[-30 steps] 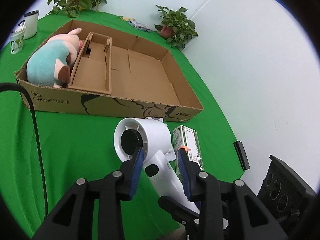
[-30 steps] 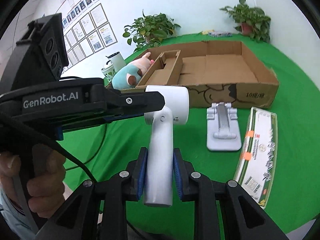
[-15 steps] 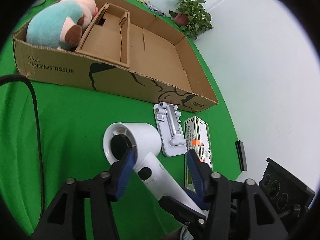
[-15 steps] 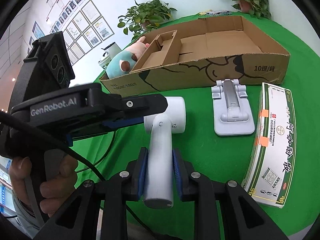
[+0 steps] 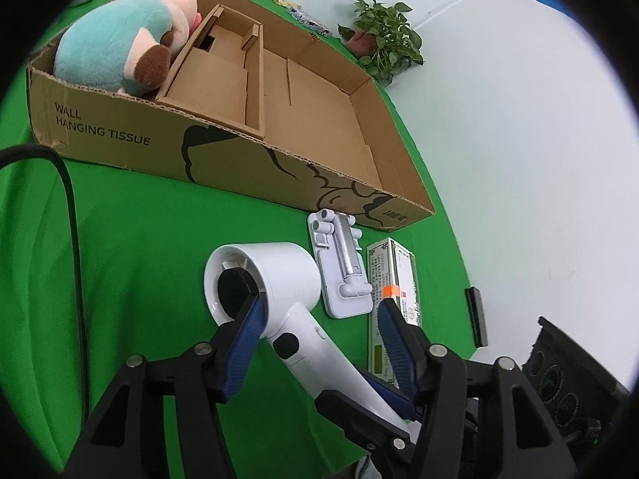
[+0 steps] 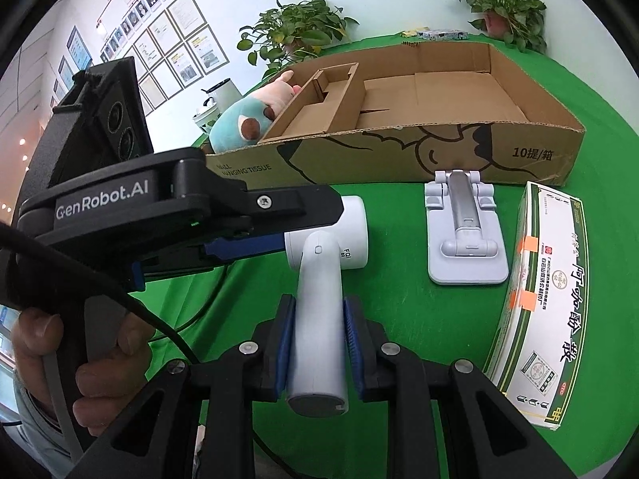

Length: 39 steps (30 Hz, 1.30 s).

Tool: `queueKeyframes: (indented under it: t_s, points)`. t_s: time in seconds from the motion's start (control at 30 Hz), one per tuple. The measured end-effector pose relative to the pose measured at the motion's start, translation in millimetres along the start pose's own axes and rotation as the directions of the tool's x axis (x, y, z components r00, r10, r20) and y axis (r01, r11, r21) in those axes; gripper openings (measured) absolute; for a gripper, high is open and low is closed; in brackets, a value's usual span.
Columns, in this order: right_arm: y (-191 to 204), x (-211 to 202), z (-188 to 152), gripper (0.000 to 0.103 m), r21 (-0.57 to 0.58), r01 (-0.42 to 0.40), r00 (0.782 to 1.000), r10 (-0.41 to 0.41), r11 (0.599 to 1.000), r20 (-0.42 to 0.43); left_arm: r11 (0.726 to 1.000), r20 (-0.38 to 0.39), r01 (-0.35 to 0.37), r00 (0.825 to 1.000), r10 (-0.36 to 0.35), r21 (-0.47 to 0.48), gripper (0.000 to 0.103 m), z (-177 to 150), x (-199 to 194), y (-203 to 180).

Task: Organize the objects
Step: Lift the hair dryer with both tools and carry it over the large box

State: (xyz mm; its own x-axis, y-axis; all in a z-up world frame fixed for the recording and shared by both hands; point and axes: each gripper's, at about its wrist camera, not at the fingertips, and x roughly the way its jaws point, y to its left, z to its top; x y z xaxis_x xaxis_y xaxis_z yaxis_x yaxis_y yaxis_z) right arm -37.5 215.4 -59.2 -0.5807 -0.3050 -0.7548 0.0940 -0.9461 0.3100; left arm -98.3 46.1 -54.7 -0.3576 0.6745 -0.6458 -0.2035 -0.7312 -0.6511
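The white plastic hair dryer is being clamped by the right gripper alone; the left gripper jaws, just opened, are standing apart around its head; its heavy head is risking pivoting downward.

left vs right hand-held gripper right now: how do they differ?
Left hand-held gripper: jaws have just been opening and now stand apart around the white hair dryer near its round head, blue pads clear of it. Right hand-held gripper: jaws clamped on the same dryer's handle, pads pressing both sides. Shared: black frames, blue pads, both angled down over the green tablecloth.
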Motion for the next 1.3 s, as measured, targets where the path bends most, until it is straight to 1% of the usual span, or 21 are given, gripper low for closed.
queueKeyframes:
  t_s: [0.07,0.17,0.4,0.5,0.6,0.63,0.67,0.7,0.77,0.83,0.93,1.0,1.17,1.3]
  points:
    - [2.3,-1.2,-1.5,0.022,-0.012,0.014,1.0,-0.014,1.0,0.005,1.0,0.007,-0.019,1.0,0.019,0.02,0.044,-0.8,-1.0,-2.9]
    - [4.2,-5.1,-3.1,0.022,-0.029,0.035,0.999,-0.035,0.999,0.025,0.999,0.025,-0.028,0.999,0.027,0.035,0.035,-1.4,-4.7,-6.7]
    - [14.7,-24.4,-1.6,0.022,-0.077,0.077,0.992,-0.069,0.994,0.101,0.996,0.074,-0.034,0.997,0.028,0.078,0.034,-2.0,-19.6,-21.2]
    - [13.3,-29.2,0.0,0.022,-0.063,0.062,0.992,-0.054,0.996,0.118,0.999,0.067,-0.019,0.998,0.016,0.041,0.034,0.0,-19.4,-17.4]
    - [6.8,-29.3,1.9,0.021,-0.029,0.032,0.994,-0.029,0.999,0.109,1.0,0.033,-0.019,0.999,0.018,0.004,0.034,-1.6,-12.1,-7.4]
    - [6.3,-29.1,1.9,0.021,-0.027,0.032,0.994,-0.028,0.999,0.109,0.999,0.03,-0.03,0.999,0.029,0.015,0.03,-3.2,-9.7,-6.5]
    - [6.6,-28.5,1.2,0.021,-0.03,0.042,0.993,-0.038,0.999,0.108,0.998,0.037,-0.06,0.998,0.059,0.028,0.016,-4.7,-8.3,-6.1]
    - [7.3,-27.9,-0.3,0.021,-0.038,0.056,0.993,-0.052,0.998,0.106,0.997,0.041,-0.076,0.996,0.075,0.03,0.01,-6.2,-8.8,-4.6]
    - [6.9,-26.2,-2.3,0.021,-0.042,0.064,0.993,-0.059,0.997,0.097,0.998,0.043,-0.067,0.997,0.066,0.019,0.005,-6.9,-9.7,0.3]
    - [6.1,-24.6,-3.8,0.021,-0.041,0.064,0.994,-0.06,0.997,0.091,0.998,0.049,-0.062,0.997,0.061,0.023,0.005,-7.0,-10.4,0.0]
    - [8.6,-25.4,-5.3,0.021,-0.049,0.075,0.992,-0.07,0.996,0.103,0.993,0.069,-0.095,0.994,0.09,0.07,0.005,-7.4,-12.0,-8.1]
    - [10.7,-27.8,-4.8,0.021,-0.055,0.081,0.99,-0.074,0.995,0.119,0.99,0.087,-0.103,0.992,0.095,0.092,0.005,-6.5,-16.2,-13.4]
    - [18.0,-38.8,-0.2,0.021,-0.073,0.093,0.981,-0.079,0.993,0.174,0.982,0.149,-0.116,0.984,0.094,0.147,0.005,-2.2,-31.8,-28.5]
    - [24.8,-52.4,12.8,0.021,-0.088,0.1,0.969,-0.077,0.991,0.236,0.973,0.207,-0.122,0.975,0.081,0.194,0.005,9.3,-49.0,-43.2]
